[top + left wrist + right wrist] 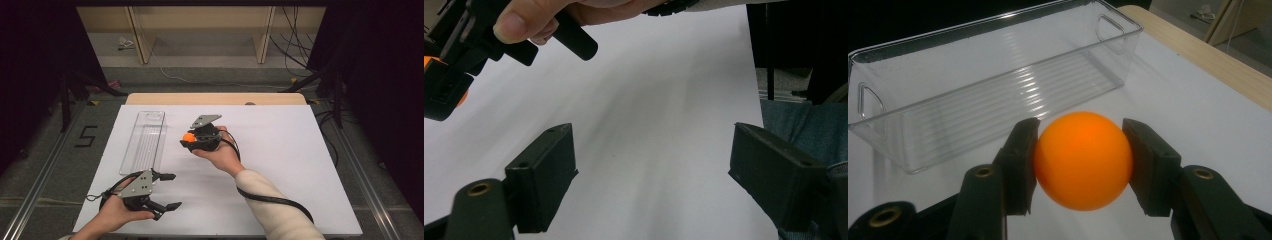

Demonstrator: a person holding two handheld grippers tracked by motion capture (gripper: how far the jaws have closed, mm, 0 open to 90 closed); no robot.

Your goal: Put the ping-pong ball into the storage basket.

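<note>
Orange ball (1083, 160) clenched in right tool (1080, 162), round, no long axis; left tool (651, 170) released.

Ball (1083, 160): plain bright orange, unpatterned, glossy highlight near the top; the right gripper (1083, 165) on it is matt black with brass-coloured rivets, and the left gripper (651, 175) is the same black, carrying a grey plate in the high view. Bin (993, 85): clear and colourless, its floor ribbed with fine parallel lines that catch white glare. Table cover (280, 165): flat white over a pale wood edge; sleeve (270, 200) cream, cable (275, 199) black, floor grey.
</note>
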